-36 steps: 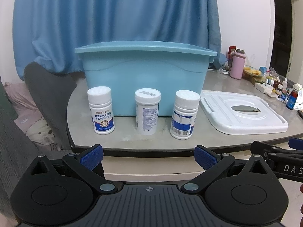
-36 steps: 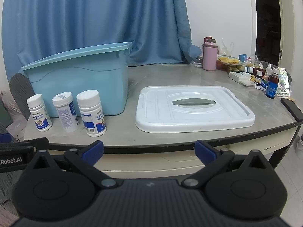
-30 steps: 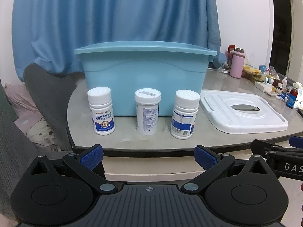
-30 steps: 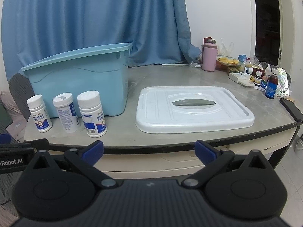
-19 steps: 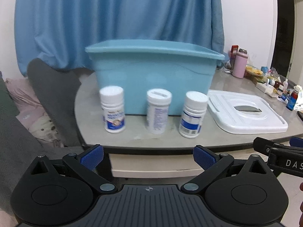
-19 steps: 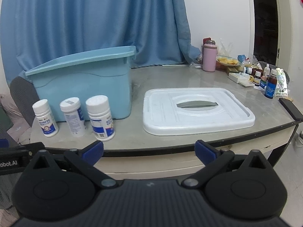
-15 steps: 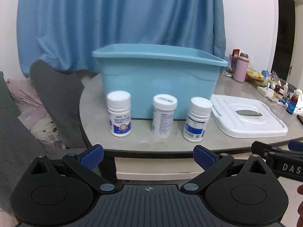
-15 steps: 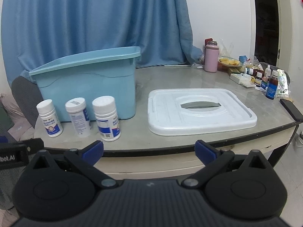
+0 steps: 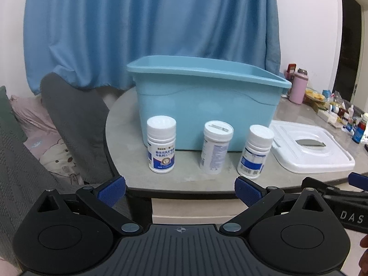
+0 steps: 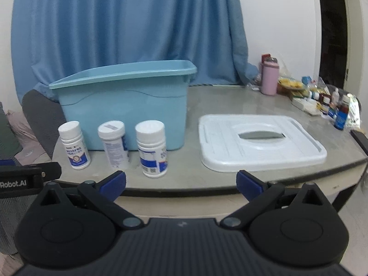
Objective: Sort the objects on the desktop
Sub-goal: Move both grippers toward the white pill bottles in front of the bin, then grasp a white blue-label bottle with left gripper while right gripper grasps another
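Both views shifted — bottles [image 9: 161, 147] sit further right; left tool [image 9: 180, 188], right tool [image 10: 180, 182] spread, empty.

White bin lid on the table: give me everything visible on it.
The white rectangular plastic lid lies flat on the grey tabletop, off the light blue plastic bin and to its right. It has rounded corners, a raised rim, shallow ribs at both ends and a central recessed handle slot. Nothing rests on it; neither gripper touches it.
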`<action>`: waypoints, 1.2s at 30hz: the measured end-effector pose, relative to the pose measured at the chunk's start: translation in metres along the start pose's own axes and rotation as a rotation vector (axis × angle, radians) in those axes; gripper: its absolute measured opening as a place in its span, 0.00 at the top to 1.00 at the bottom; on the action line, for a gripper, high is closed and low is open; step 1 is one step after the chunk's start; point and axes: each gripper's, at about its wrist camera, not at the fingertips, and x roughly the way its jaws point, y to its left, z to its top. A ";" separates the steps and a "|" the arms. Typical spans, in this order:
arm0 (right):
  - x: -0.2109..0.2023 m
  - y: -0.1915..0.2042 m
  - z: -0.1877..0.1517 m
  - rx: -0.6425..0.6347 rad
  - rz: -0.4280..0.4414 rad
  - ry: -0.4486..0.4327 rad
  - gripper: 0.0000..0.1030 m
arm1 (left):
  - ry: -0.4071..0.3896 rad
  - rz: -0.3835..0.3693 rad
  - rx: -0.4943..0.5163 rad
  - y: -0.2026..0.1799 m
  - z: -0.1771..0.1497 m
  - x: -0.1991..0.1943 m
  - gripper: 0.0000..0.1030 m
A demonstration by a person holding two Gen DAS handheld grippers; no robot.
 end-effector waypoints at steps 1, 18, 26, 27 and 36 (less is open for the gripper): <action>0.002 0.002 0.000 -0.008 0.006 -0.004 0.00 | -0.008 0.010 0.004 0.001 0.000 0.002 0.02; 0.066 0.029 0.014 -0.022 0.059 0.019 0.02 | -0.045 0.083 0.035 0.018 0.024 0.054 0.02; 0.089 0.034 0.014 -0.020 0.058 0.047 0.02 | -0.016 0.070 0.024 0.026 0.027 0.082 0.02; 0.092 0.034 0.014 -0.019 0.057 0.050 0.02 | -0.013 0.069 0.023 0.026 0.027 0.086 0.02; 0.115 0.041 0.015 -0.043 0.047 0.055 0.02 | 0.009 0.058 0.020 0.031 0.030 0.121 0.02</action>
